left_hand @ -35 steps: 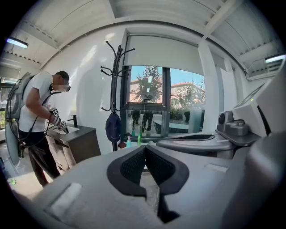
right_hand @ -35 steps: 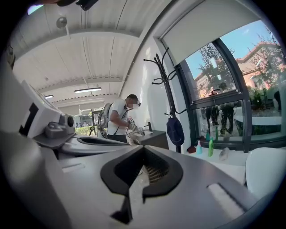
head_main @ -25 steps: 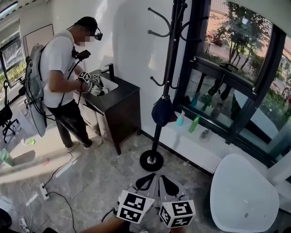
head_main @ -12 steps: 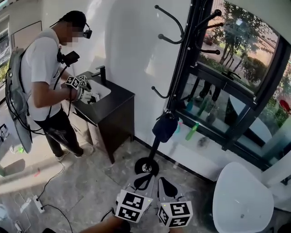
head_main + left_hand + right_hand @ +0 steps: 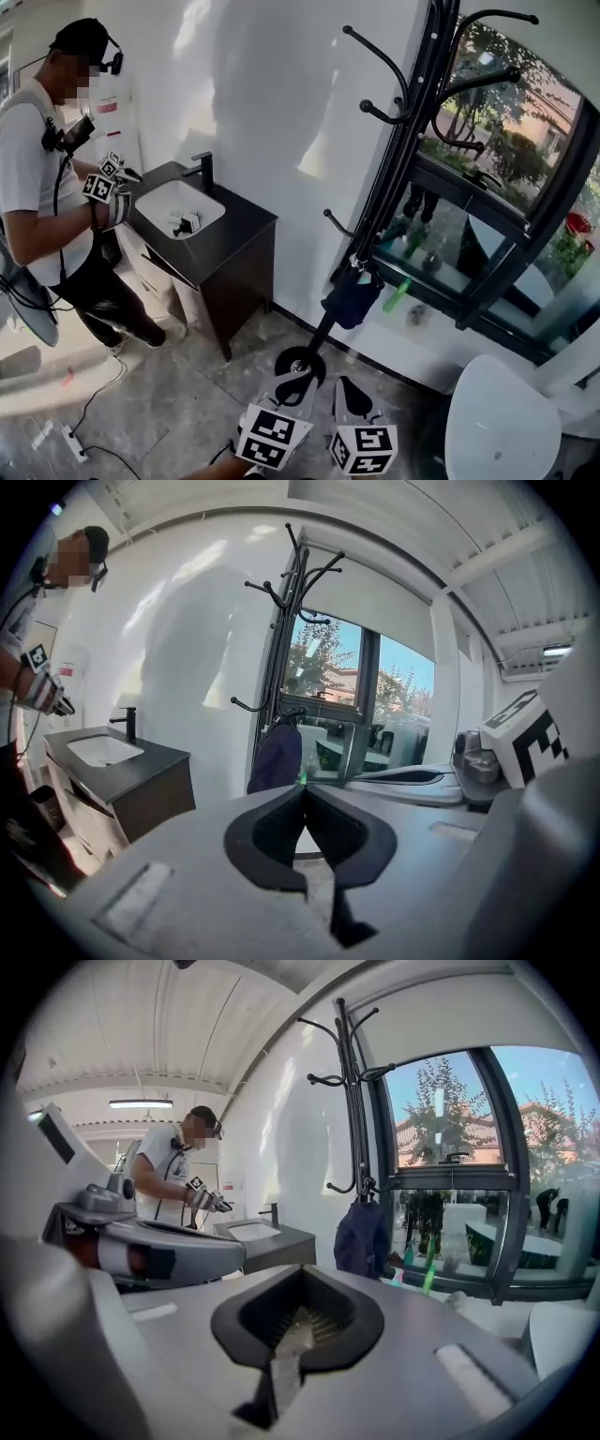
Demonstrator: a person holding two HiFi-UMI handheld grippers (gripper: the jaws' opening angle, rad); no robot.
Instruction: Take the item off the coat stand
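Two grippers, both shut and empty. The step in hand is judged to be the approach to the stand.

**Head view.** The left gripper (image 5: pixel 302 382) and right gripper (image 5: pixel 345 386) sit side by side at 6 o'clock of the frame, tips aimed toward 12. The coat stand (image 5: pixel 405 141) rises from its round base (image 5: pixel 292 356) just beyond the left tips. The dark blue item (image 5: pixel 352 296) hangs from a low hook (image 5: pixel 356 267) on the pole, at about 1 o'clock from the grippers and well apart from both. It is soft cloth; whether a bag or a cap, I cannot tell.

**Left gripper view.** The left gripper (image 5: pixel 302 797) has its tips pressed together with nothing between them. The item (image 5: pixel 278 757) lies toward 11 o'clock above the tips, on the coat stand (image 5: pixel 281 621).

**Right gripper view.** The right gripper (image 5: pixel 300 1279) has its jaws closed and empty. The item (image 5: pixel 361 1237) lies at 1 o'clock of the tips, with the coat stand (image 5: pixel 352 1082) beside the window (image 5: pixel 450 1147).

**Orientation.** The item's long axis is vertical. Its hung end points to 12 and the loose bulk droops to 6.

**Method (judgement).**
- Open one pair of jaws before arrival.
- Come in level and pinch the cloth high up, near the hook.
- Lift toward 12 to clear the upturned hook end, then draw away.
- A straight outward pull would likely snag the item or rock the stand.
- The other gripper could steady the pole.
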